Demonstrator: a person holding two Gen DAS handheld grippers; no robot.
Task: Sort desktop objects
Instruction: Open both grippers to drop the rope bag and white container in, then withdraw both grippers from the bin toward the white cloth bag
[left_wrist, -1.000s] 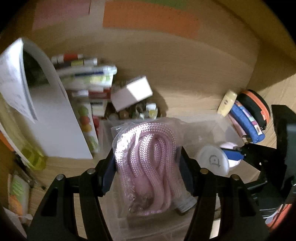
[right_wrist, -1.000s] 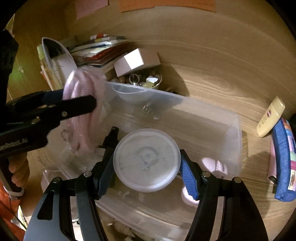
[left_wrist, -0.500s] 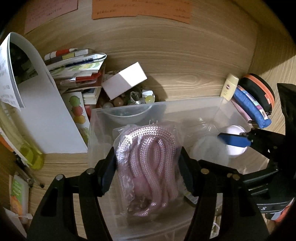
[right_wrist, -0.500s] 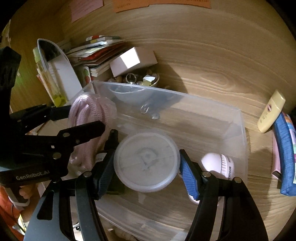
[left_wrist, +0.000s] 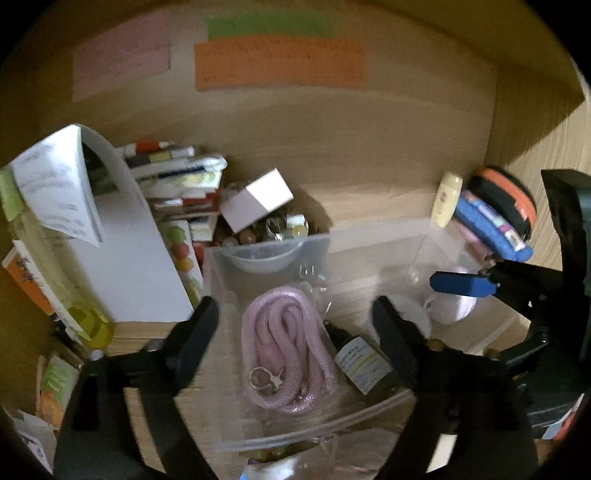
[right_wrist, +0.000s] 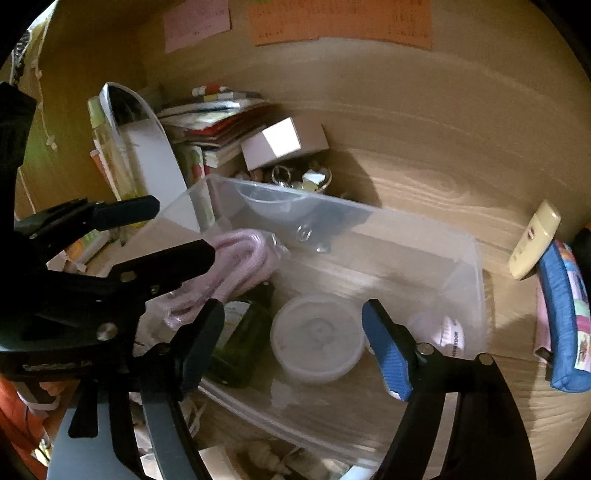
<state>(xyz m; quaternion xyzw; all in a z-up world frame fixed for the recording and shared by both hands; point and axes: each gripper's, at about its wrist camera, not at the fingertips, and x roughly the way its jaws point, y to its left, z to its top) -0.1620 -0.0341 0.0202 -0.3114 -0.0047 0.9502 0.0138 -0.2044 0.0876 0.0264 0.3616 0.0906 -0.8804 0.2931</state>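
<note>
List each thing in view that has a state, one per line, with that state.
Left gripper: open, holding nothing.
Right gripper: open, holding nothing.
Bagged coil of pink rope: lying in the bin, released.
Round white lidded tub: sitting in the bin, lid on.
Dark green glass bottle: lying on its side in the bin.
Clear plastic storage bin: uncovered.
Small white cardboard box: closed, tilted.

Pink (left_wrist: 122, 70), green (left_wrist: 271, 26) and orange paper notes (left_wrist: 280, 64) are stuck on the pale wooden back panel (left_wrist: 388, 147). A curled white printed sheet (left_wrist: 59, 192) stands at the left, beside what looks like a yellow-green clear bottle (left_wrist: 86, 321), though it's blurred.
</note>
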